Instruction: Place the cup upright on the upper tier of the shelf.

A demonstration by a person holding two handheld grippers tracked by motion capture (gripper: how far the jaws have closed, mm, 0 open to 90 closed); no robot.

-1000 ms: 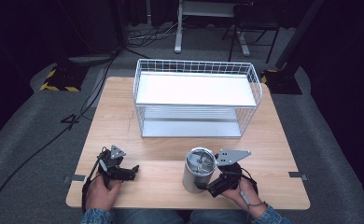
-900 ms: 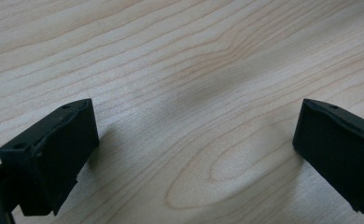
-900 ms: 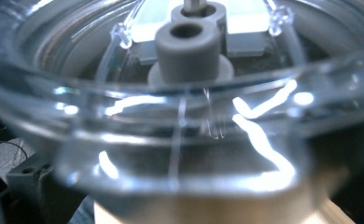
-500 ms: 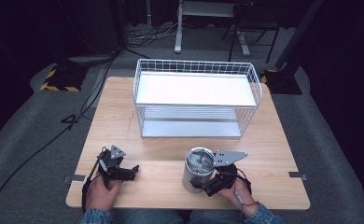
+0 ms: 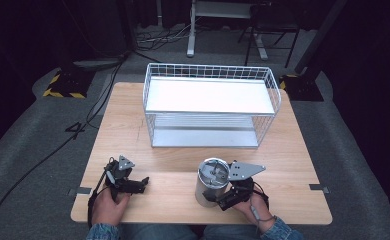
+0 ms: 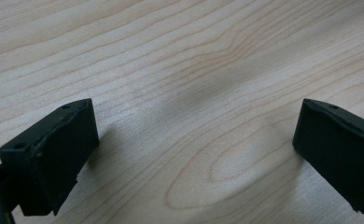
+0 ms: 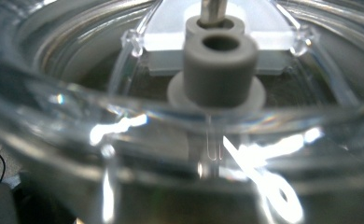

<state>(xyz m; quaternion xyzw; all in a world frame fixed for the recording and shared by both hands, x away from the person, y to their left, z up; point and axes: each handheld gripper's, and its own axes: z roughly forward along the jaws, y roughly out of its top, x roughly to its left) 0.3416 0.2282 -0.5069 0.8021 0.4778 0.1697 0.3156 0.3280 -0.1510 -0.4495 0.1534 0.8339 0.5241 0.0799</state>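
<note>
The right gripper (image 5: 218, 199) sits at the base of a steel tumbler (image 5: 211, 182), pressed against its lower side wall from the person's side; whether its jaws are clamped on the cup cannot be told, since the jaw tips are hidden behind the cup in the high view and the right gripper view is too close to show them. The tumbler is a short, upright, brushed-metal cylinder capped with a clear plastic lid (image 7: 180, 126); in the right gripper view that lid shows a raised transparent rim, a grey rubber grommet (image 7: 220, 70) at its middle and a pale slider piece behind it. The cup stands on the wooden table (image 5: 293, 165) in front of the wire basket (image 5: 210, 107), nearer to the person than the basket and a little right of the basket's middle, well apart from it. The left gripper (image 5: 133, 184) rests on the table to the left of the tumbler, also in front of the basket and well apart from both; its jaws stand wide open with nothing but bare wood grain (image 6: 194, 121) between them. There are two grippers, one tumbler with one lid, one white wire basket with two shelves, and one table.
</note>
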